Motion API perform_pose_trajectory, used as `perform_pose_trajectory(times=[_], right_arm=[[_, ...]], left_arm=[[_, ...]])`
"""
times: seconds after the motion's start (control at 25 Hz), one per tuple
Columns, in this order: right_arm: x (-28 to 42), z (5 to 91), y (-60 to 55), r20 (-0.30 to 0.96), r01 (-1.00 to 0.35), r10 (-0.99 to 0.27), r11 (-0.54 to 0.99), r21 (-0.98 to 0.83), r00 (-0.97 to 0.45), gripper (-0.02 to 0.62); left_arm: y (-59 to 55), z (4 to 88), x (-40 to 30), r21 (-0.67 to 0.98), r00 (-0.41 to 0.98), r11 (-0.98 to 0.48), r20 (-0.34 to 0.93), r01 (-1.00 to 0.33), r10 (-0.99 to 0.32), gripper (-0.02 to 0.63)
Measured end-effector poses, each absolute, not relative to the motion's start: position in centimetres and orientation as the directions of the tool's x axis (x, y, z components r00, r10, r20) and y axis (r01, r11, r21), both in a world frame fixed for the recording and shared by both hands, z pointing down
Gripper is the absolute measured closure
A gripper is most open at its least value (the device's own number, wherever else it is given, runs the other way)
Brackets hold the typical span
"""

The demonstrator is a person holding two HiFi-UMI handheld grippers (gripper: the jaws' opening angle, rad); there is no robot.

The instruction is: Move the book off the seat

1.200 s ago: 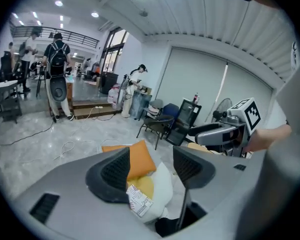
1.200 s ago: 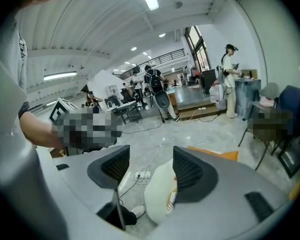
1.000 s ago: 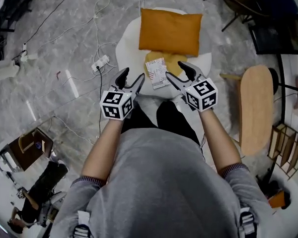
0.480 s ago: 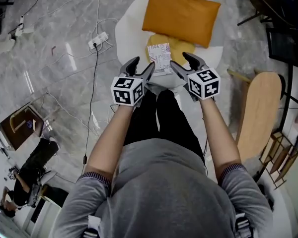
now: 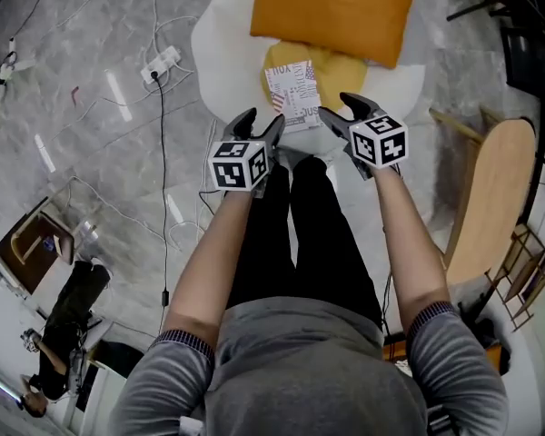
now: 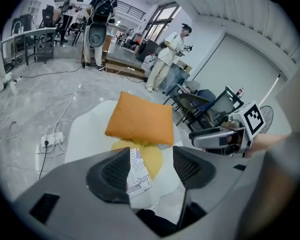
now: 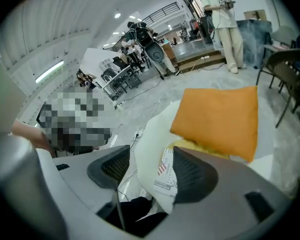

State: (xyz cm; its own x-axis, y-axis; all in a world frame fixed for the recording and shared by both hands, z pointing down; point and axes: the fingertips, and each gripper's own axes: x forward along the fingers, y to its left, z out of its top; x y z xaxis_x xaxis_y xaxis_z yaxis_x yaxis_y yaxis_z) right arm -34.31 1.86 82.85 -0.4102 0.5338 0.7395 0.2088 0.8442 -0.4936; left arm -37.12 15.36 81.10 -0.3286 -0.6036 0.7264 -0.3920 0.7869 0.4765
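Observation:
A thin book (image 5: 292, 94) with printed lettering and a flag pattern lies flat on the white seat (image 5: 220, 57), partly over its round yellow patch (image 5: 339, 64), just in front of an orange cushion (image 5: 334, 7). My left gripper (image 5: 262, 127) is open, its tips just short of the book's near left corner. My right gripper (image 5: 338, 109) is open beside the book's near right edge. Neither touches it. In the left gripper view the book (image 6: 138, 173) shows between the left gripper's (image 6: 151, 170) jaws; in the right gripper view the book (image 7: 164, 174) sits ahead of the right gripper's (image 7: 150, 169) jaws.
A power strip (image 5: 159, 61) and loose cables lie on the marble floor left of the seat. A wooden-topped chair (image 5: 482, 198) stands to the right. Dark chairs (image 6: 200, 103) stand behind the seat and people (image 6: 169, 56) farther back.
Both grippers have moved forward toward the book and now flank its near end. The jaws stay as wide as before.

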Motion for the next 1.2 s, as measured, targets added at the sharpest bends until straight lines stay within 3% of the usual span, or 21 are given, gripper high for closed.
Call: perform_pose_trajectory(times=[0.44, 1.2], right_arm=[[-31.2, 96.0, 2.2, 0.8, 0.145, 0.548, 0.836, -0.529, -0.243, 0.305], [-30.1, 115.0, 3.3, 0.814, 0.02, 0.568, 0.821, -0.57, -0.122, 0.259]], left_arm=[[16.9, 94.6, -34.6, 0.467, -0.235, 0.822, 0.802, -0.326, -0.548, 0.314], [15.4, 112.8, -32.5, 0.494, -0.093, 0.842, 0.848, -0.214, -0.521, 0.295]])
